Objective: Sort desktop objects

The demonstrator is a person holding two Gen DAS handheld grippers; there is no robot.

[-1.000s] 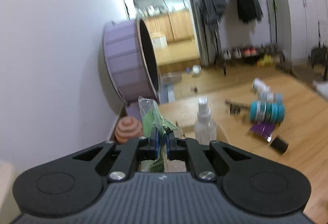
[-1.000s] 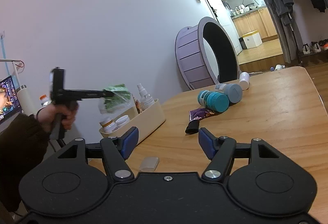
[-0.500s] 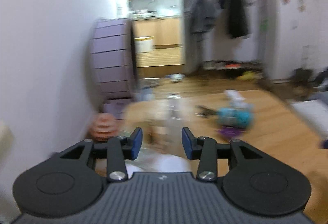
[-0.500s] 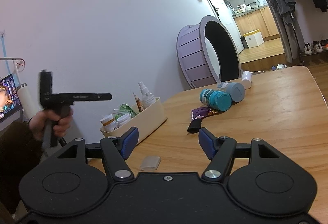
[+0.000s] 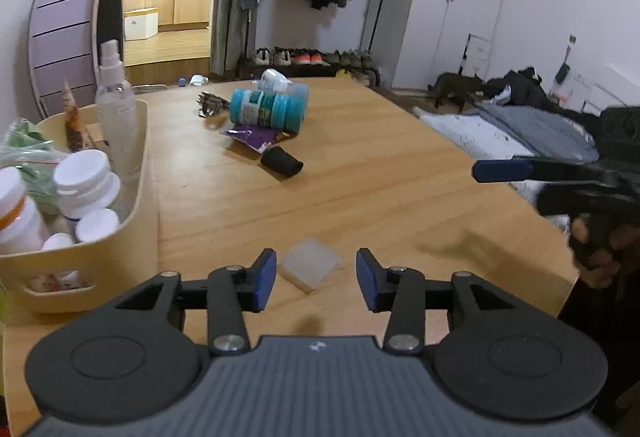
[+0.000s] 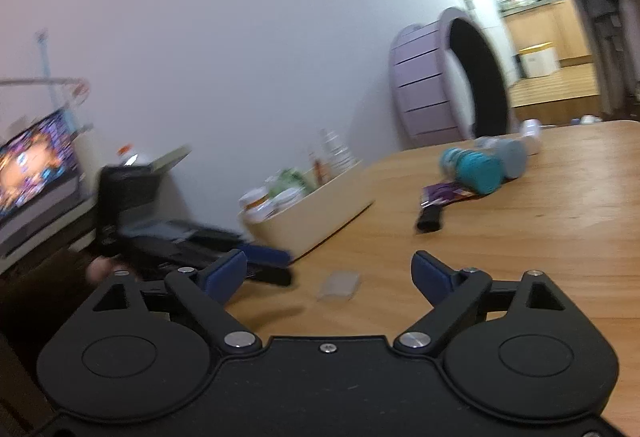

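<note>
1. A wooden table point(image 5: 400, 189) fills the left wrist view, with a bedroom and hanging clothes beyond it.
2. A cream bin point(image 5: 132, 237) sits at the table's left edge. It holds white pill bottles point(image 5: 86, 177), a spray bottle point(image 5: 114, 105) and a green bag point(image 5: 24, 153). A second ago the left gripper pinched that bag above the bin; now the bag lies inside, so that item looks sorted.
3. The left gripper point(image 5: 316, 279) has swung away from the bin, low over the near table. Its jaws are spread and empty.
4. The right gripper point(image 6: 328, 275) hangs at the near right, jaws spread and empty. Its view is blurred.
5. Unsorted things lie together at the far middle of the table: a teal jar point(image 5: 268, 109) on its side, a purple packet point(image 5: 256, 135) and a black roll point(image 5: 282, 163).
6. A small clear square point(image 5: 310, 263) lies flat on the table just ahead of the left gripper's fingers, between them. It is probably the next pick, though that is a guess.
</note>
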